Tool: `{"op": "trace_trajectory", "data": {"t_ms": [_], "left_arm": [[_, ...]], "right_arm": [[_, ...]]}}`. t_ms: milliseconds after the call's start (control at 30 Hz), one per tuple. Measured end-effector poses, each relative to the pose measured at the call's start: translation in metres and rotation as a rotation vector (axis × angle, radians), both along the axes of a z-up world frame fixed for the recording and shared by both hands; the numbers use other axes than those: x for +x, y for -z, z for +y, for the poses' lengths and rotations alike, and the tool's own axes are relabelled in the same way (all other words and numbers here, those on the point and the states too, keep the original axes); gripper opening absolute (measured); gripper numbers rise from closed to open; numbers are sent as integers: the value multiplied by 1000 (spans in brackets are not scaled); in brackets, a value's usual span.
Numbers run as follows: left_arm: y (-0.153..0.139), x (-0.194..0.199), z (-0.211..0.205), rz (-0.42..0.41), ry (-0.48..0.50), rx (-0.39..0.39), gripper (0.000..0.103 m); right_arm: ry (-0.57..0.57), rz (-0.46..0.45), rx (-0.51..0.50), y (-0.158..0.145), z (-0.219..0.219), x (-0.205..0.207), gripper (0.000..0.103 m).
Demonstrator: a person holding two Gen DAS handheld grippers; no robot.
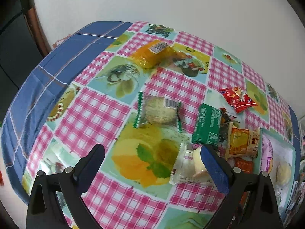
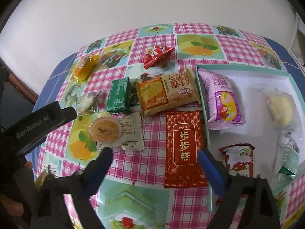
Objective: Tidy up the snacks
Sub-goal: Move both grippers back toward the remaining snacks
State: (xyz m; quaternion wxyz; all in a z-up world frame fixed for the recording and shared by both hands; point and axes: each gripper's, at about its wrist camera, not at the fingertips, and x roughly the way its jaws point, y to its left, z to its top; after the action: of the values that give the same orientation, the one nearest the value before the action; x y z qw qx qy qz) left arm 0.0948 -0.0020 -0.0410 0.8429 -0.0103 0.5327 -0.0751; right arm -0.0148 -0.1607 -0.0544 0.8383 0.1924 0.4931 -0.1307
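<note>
Both tools apart, empty; left tool [image 1: 152, 156] partly hides white packet [image 1: 187, 168]; right tool [image 2: 155, 157].

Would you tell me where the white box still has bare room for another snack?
The white box is bare in its middle, between the purple packet and the yellow cake, and along its far wall. Its near end is crowded: brown-and-white packet, green-white packet.

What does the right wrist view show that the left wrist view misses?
Only the right wrist view shows the long red foil packet with gold characters whole and the brown-and-white wrapped snack in the white teal-rimmed box. Only the left wrist view shows the clear green-edged noodle packet unobstructed. Both show the green packet and small red crinkled packet.
</note>
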Motion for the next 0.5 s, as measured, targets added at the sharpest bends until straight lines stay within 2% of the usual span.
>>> {"op": "trace_trajectory", "data": {"t_ms": [100, 333, 500], "left_arm": [[6, 0, -7, 19, 34, -14, 100], [10, -1, -19, 47, 62, -47, 100], [7, -1, -23, 46, 73, -70, 99]], "right_arm": [[11, 4, 14, 5, -3, 3, 71], [30, 1, 16, 7, -7, 10, 52], [46, -13, 26, 5, -10, 16, 45]]}}
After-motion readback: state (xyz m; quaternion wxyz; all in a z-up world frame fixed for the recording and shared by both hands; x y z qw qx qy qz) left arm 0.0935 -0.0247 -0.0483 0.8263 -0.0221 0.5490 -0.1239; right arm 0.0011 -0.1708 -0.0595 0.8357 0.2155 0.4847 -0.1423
